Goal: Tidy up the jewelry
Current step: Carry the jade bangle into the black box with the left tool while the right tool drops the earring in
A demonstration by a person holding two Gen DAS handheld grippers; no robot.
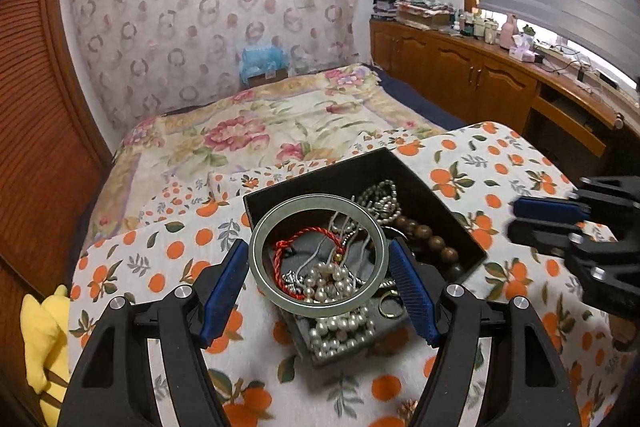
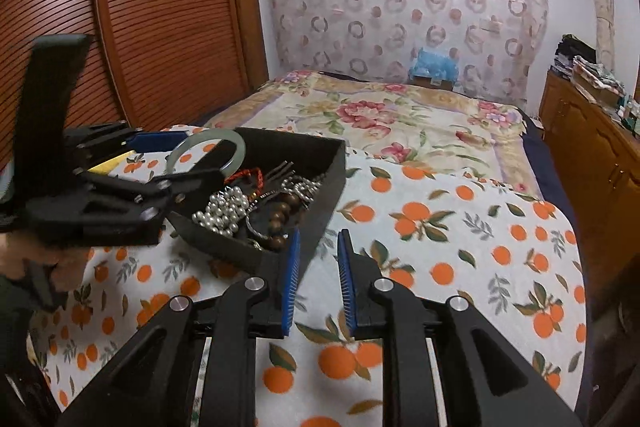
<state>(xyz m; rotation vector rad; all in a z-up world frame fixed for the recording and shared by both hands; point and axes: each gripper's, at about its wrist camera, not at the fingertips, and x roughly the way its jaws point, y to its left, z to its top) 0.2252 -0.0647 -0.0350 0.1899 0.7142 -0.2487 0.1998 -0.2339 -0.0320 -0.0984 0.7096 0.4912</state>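
Pale green bangle held over the black jewelry box by the left tool.

The bangle sits pinched between the left tool's blue pads, hanging just above the box's tangle of pearl strands, a red cord bracelet, brown wooden beads and a gold ring; whether it touches them is hard to judge. The box rests on an orange-print cloth spread over the bed. The right tool hovers beside the box's near corner, jaws slightly parted, holding nothing.
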